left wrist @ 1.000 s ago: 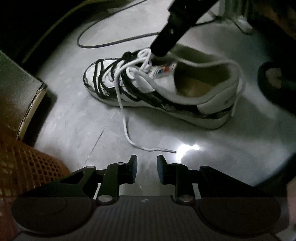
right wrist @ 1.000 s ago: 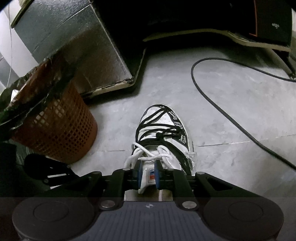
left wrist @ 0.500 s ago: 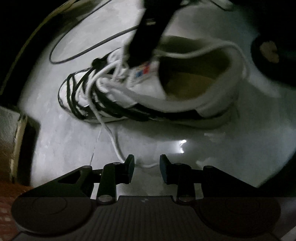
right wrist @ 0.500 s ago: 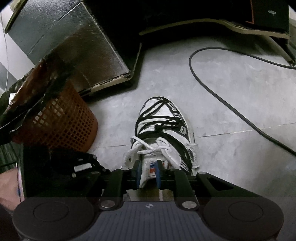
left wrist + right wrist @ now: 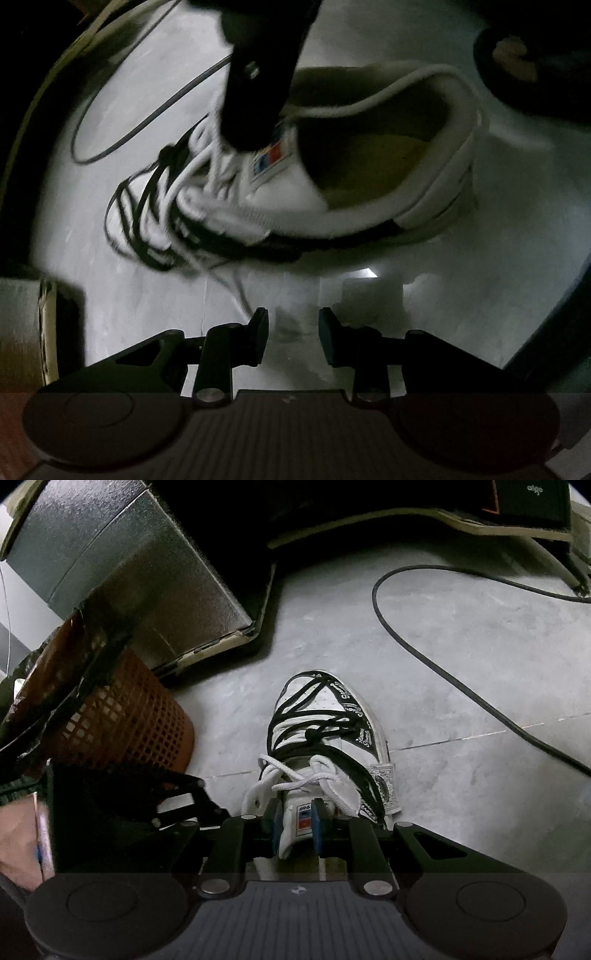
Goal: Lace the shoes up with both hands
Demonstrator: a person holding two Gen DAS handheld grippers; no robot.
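gripping the shoe (image 5: 332,738) tongue (image 5: 301,819), right hand-held gripper (image 5: 295,825); left hand-held gripper (image 5: 291,332) spread, empty; basket (image 5: 122,723) contents unclear.

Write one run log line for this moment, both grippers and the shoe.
left gripper: open, empty, above floor near white lace | right gripper: at shoe tongue | shoe: on floor

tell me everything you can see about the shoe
The shoe is a white low-top sneaker with black trim and thin black cords crisscrossing the toe. It stands upright on the grey floor. White laces are threaded loosely near the tongue, which bears a red and blue tag. The right gripper straddles the tongue. One lace end trails onto the floor toward the left gripper, which is open and empty.
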